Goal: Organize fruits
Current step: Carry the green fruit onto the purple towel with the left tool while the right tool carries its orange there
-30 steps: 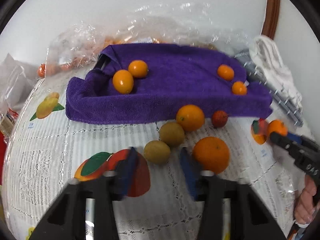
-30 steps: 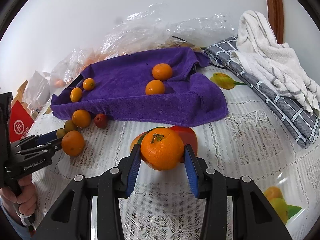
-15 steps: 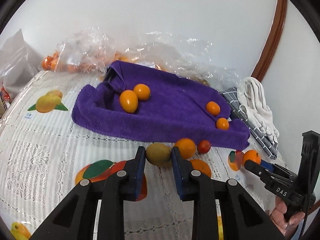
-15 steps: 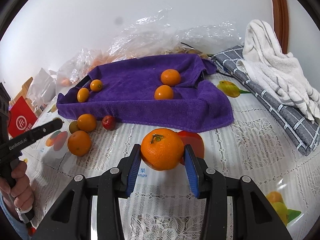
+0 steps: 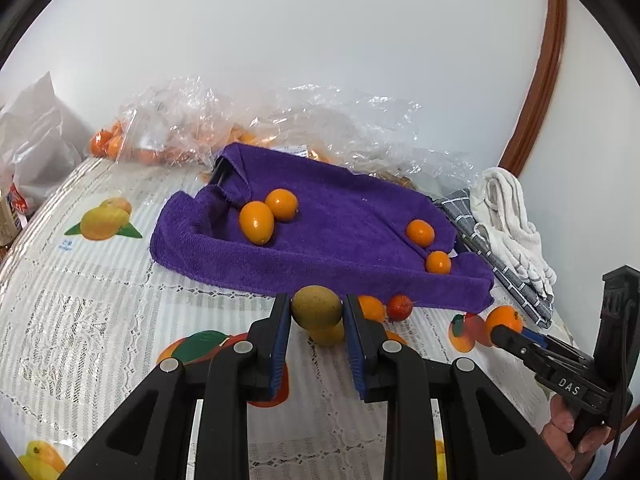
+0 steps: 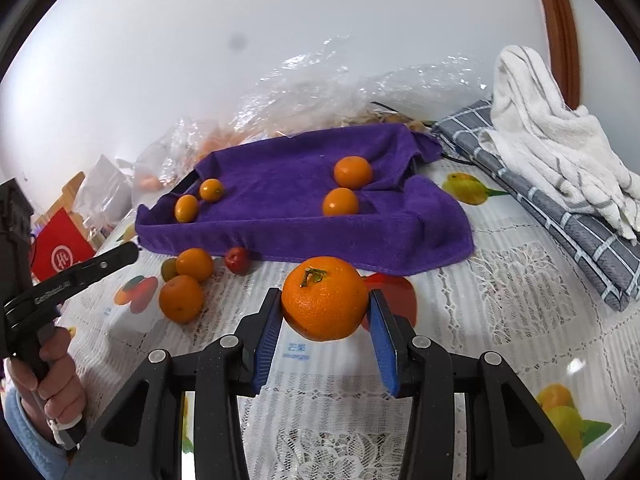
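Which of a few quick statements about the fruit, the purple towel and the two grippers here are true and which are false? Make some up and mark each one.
1. The left gripper is shut on a greenish-brown fruit. True.
2. The right gripper is open and holds nothing. False: it is shut on a large orange with a green stem.
3. Four small orange fruits lie on the purple towel. True: two near its left end, two near its right.
4. The small red fruit lies on the towel. False: it sits on the tablecloth just in front of the towel's edge.
5. The white towel lies on a grey checked cloth. True.
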The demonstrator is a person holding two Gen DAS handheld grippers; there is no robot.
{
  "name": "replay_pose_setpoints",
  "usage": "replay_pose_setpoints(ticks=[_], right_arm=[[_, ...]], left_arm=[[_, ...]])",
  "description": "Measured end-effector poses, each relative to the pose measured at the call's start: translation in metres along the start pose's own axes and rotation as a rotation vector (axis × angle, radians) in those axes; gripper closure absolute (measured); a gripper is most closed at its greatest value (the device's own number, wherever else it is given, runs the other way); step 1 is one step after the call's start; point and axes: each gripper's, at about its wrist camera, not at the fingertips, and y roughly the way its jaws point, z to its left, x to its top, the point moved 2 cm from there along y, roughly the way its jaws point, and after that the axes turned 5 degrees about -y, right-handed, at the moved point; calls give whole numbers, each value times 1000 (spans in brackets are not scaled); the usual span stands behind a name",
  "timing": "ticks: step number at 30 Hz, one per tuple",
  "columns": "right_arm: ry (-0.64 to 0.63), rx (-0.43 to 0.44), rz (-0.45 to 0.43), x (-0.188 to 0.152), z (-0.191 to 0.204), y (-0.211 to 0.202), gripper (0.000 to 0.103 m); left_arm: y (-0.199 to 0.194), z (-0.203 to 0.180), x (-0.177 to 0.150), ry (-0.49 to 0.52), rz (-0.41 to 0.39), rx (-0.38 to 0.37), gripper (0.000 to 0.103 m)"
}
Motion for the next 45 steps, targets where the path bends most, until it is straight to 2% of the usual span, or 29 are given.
replay_pose_setpoints(ticks=[5, 9, 14, 21, 25, 32, 35, 39, 42, 45], right_arm=[[14, -7, -6, 1, -4, -2, 60], [27, -45, 9, 4, -8, -4, 60], [-1, -75, -20, 13, -6, -19, 60], [6, -71, -19, 14, 0, -28, 60], [9, -25, -35, 15, 5, -41, 60], [-9, -22, -64, 19, 5, -47, 60], [0, -21, -83, 27, 2, -51, 60], [32, -3, -149, 46, -2, -65, 60], [34, 3, -194, 63, -4, -76, 60], [33, 1, -228, 78, -7, -83, 59]], left_arm=[[-1, -5, 0, 37, -25, 25, 78], [-5, -3, 4, 21, -43, 16, 78], [-10, -3, 5, 23, -65, 28, 78], [-9, 1, 6, 20, -75, 67, 78], [-7, 2, 6, 18, -75, 78, 78], [-8, 0, 4, 43, -81, 109, 78], [-14, 0, 8, 61, -112, 142, 78], [-30, 11, 21, 17, -171, 152, 78], [-36, 18, 30, 1, -167, 193, 78], [-49, 25, 44, -29, -166, 179, 78]])
